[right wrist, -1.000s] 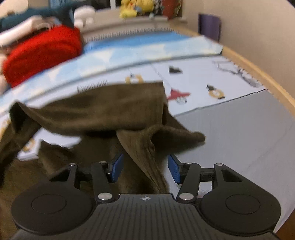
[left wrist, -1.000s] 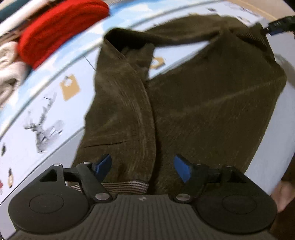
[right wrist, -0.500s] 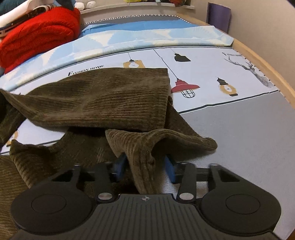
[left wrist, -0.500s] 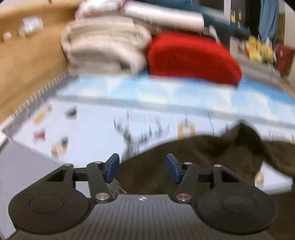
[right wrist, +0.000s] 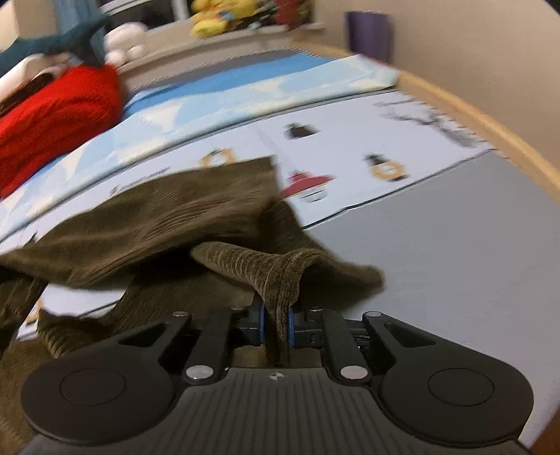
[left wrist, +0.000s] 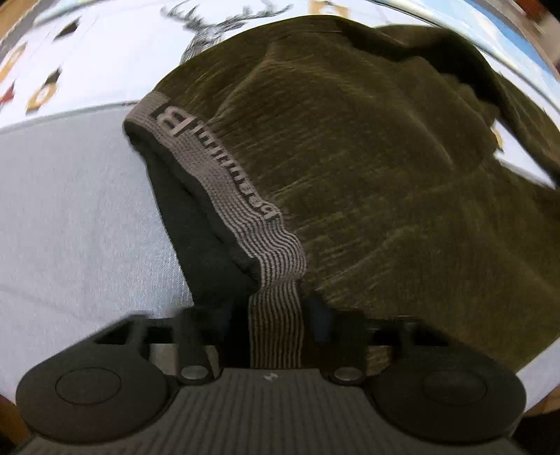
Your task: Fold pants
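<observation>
Starting with the left wrist view: the left gripper has its two fingers pinched in on the striped elastic waistband of the pants. That grey-brown band runs straight down between the blurry fingers, and above them it curves up and to the left with some lettering on it. The dark inner lining shows just left of the band where the waist gapes open. The rest of the olive-brown corduroy spreads up and to the right and fills most of the view. Under it is a bed cover, plain grey on the left, then a white printed part further back with a deer drawing and little lantern pictures.

Right wrist view: the right gripper is clamped tight on a bunched fold of the same corduroy, blue pads pressing it from both sides. The pinched cloth rises out of the fingers into a little peak. Behind it one pant leg lies flat across the cover with its hem end near a red lamp print. More brown fabric sits low on the left. Further back on the left there's a red knit pile, and some yellow plush toys on a ledge at the top. A wooden edge curves along the right.
</observation>
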Motion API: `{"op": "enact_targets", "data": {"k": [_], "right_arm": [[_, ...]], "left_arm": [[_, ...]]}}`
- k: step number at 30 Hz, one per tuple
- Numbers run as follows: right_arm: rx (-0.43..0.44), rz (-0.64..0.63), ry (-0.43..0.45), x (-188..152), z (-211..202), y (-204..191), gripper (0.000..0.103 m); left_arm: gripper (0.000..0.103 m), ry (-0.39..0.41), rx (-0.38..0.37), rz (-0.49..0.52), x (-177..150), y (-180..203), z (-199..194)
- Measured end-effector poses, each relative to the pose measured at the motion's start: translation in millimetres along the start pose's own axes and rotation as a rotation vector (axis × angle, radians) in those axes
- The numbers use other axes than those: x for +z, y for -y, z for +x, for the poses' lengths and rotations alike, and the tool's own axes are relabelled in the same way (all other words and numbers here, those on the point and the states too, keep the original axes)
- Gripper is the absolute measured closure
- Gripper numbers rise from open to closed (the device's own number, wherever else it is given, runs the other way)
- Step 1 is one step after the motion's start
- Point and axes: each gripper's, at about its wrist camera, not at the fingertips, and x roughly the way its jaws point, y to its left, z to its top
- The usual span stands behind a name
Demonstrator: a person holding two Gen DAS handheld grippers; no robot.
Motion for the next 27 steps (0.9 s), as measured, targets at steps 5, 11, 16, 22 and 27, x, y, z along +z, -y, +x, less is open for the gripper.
{"op": "enact_targets", "data": {"k": [5, 11, 16, 22, 27], "right_arm": [[-0.168, 0.254, -0.154, -14, 0, 69, 0.093], [0.256, 0.245, -0.497, -50, 21, 90, 0.086], [0.215, 0.517, -0.367, -48, 17, 156, 0.073], [0.059, 0.733, -0.347, -62, 30, 206, 0.070], [0.023, 0.741, -0.318, -62, 34, 203, 0.070]], "left_arm": [[0.082, 0.106, 0.138, 0.142, -8, 11, -19], [0.084, 0.177, 0.328, 0.006, -8, -30, -36], [0.038, 0.145, 0.231, 0.001, -11, -27, -37], [0.036, 0.018, 0.177, -0.088, -4, -33, -14], [0.040, -0.016, 0.155, -0.122, -7, -43, -13]]}}
